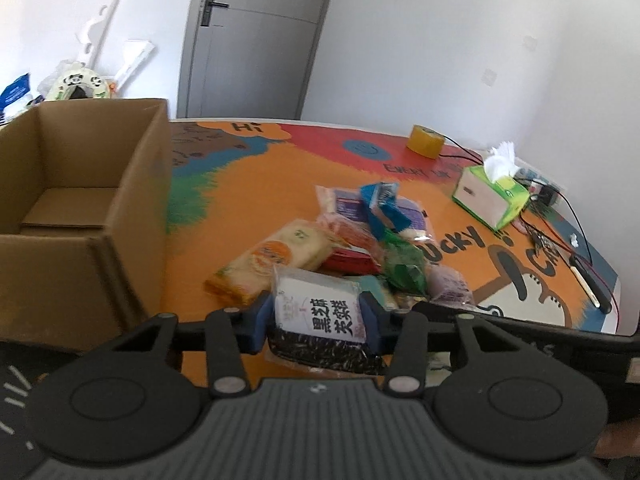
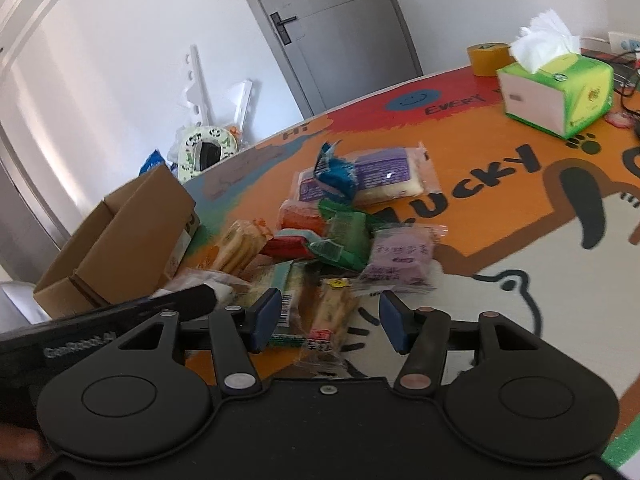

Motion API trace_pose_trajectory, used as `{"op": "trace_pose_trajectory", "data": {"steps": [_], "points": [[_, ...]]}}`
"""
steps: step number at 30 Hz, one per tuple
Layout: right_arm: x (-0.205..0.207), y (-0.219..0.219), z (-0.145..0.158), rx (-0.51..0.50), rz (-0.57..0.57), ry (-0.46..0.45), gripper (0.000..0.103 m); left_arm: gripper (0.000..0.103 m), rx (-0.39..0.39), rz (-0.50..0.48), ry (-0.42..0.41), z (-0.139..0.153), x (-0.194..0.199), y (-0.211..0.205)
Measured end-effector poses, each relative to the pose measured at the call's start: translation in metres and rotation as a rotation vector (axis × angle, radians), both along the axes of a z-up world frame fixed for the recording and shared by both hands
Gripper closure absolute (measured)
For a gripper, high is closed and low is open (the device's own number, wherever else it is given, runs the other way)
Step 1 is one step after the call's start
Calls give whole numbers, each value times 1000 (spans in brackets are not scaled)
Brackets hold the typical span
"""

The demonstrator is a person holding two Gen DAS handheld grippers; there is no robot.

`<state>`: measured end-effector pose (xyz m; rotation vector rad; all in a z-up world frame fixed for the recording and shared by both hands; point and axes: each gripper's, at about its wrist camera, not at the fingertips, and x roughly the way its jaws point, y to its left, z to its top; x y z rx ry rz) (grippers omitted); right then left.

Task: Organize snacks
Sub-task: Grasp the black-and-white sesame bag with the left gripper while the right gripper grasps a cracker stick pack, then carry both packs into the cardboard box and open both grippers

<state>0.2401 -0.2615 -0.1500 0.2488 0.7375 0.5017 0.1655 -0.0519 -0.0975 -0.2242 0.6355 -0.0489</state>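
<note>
left hand-held gripper (image 1: 318, 316): clamped on the black sesame snack pack (image 1: 320, 312), pads squeezing both sides
cardboard box (image 1: 80, 208): off to its left
right hand-held gripper (image 2: 328, 320): pads apart, not pinching, biscuit pack (image 2: 330, 316) lying between
snack pile (image 2: 340, 220): just ahead on the surface (image 2: 500, 220)

Table (image 1: 248, 184) with a bright cartoon-printed cover, orange and red; open cardboard box (image 1: 80, 208) at the left; heap of wrapped snack packets (image 1: 344, 248) near the middle; roll of yellow tape (image 1: 426, 141) at the far edge; green tissue box (image 1: 490, 196) to the right; cables (image 1: 560, 232) and a dark pen-like tool (image 1: 592, 284) at the far right.
</note>
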Motion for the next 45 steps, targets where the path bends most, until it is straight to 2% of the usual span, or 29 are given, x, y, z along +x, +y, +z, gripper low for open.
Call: {"op": "trace_pose_trajectory", "data": {"steps": [2, 4, 6, 7, 9, 24, 33, 45], "points": [[0, 7, -2, -17, 15, 4, 48, 58, -1, 4, -7, 3, -4, 4], [-3, 14, -5, -52, 17, -5, 57, 58, -3, 4, -16, 5, -9, 6], [-4, 17, -5, -79, 21, -14, 80, 58, -11, 7, -21, 7, -12, 9], [-4, 16, -5, -65, 27, 4, 83, 58, -14, 9, -24, 8, -14, 10], [-5, 12, -4, -41, 21, 10, 84, 59, -17, 15, -32, 11, -18, 12], [-30, 12, 44, 24, 23, -129, 84, 59, -26, 47, -136, 44, -42, 27], [-36, 29, 70, 52, 65, -203, 84, 59, -30, 86, -212, 67, -54, 44], [-37, 67, 90, 75, 134, -253, 84, 59, -22, 149, -266, 84, -63, 75]]}}
